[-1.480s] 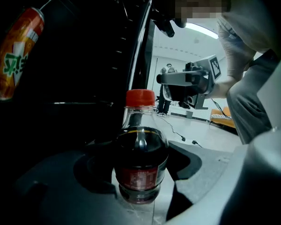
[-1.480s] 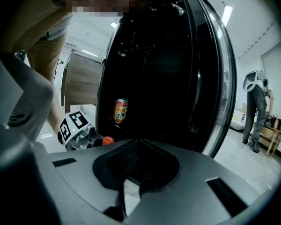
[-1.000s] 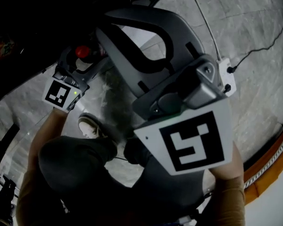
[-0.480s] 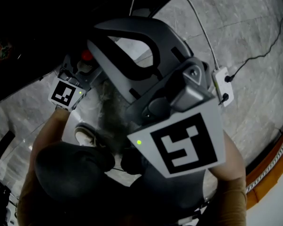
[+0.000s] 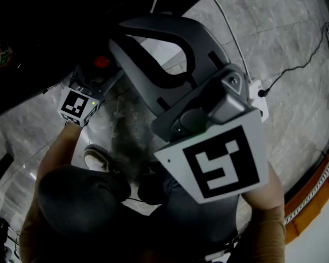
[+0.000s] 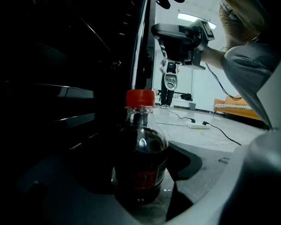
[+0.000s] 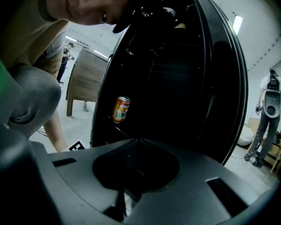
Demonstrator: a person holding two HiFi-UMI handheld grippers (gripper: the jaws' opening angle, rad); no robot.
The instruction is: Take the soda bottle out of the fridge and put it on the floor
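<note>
Jaws of low left gripper (image 6: 140, 172) clamp upright soda bottle (image 6: 140, 146); raised right gripper (image 7: 136, 142) closed

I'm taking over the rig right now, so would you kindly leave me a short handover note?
Left gripper: shut on the bottle, which is upright with its cap on.
Right gripper: shut, empty, facing the open fridge.
Done: the bottle looks out of the fridge, low by the floor.
Left: I cannot tell if its base is down yet. Set it on the floor, open the jaws, back off.
</note>
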